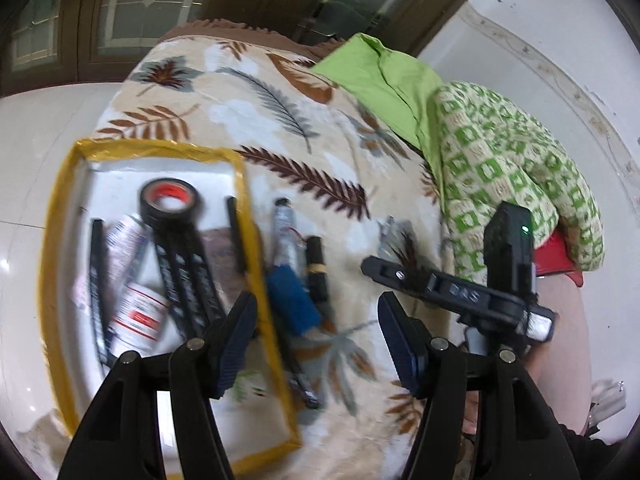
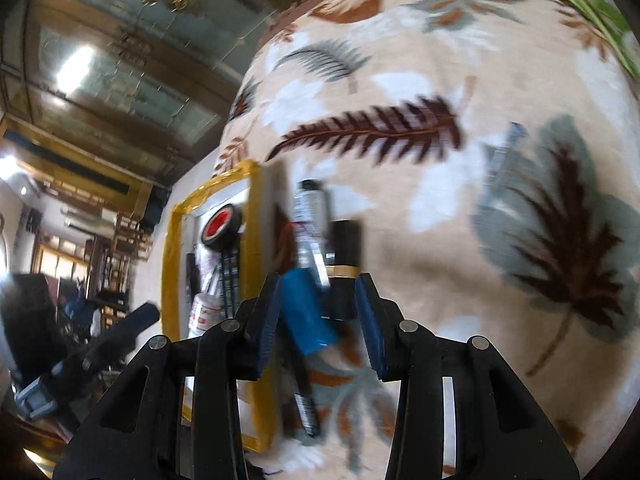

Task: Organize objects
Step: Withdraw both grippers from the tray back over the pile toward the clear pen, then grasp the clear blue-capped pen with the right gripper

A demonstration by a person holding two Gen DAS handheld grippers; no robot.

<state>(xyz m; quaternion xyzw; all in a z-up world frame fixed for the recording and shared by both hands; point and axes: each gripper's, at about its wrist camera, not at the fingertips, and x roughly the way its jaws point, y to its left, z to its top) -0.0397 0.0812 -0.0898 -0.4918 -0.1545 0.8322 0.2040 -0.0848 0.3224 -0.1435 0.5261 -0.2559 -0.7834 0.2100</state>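
My left gripper (image 1: 316, 344) hangs with jaws spread wide and nothing between them, over the tray's (image 1: 60, 280) yellow right rim. My right gripper (image 2: 318, 320) is partly open, its jaws apart either side of a blue box (image 2: 306, 312) and a black tube (image 2: 344, 264), not pinching them as far as I can tell. Beyond, a silver tube (image 2: 310, 216) lies on the leaf blanket (image 2: 400, 80). In the tray I see a tape roll (image 1: 170, 202) and a white bottle (image 1: 138, 314).
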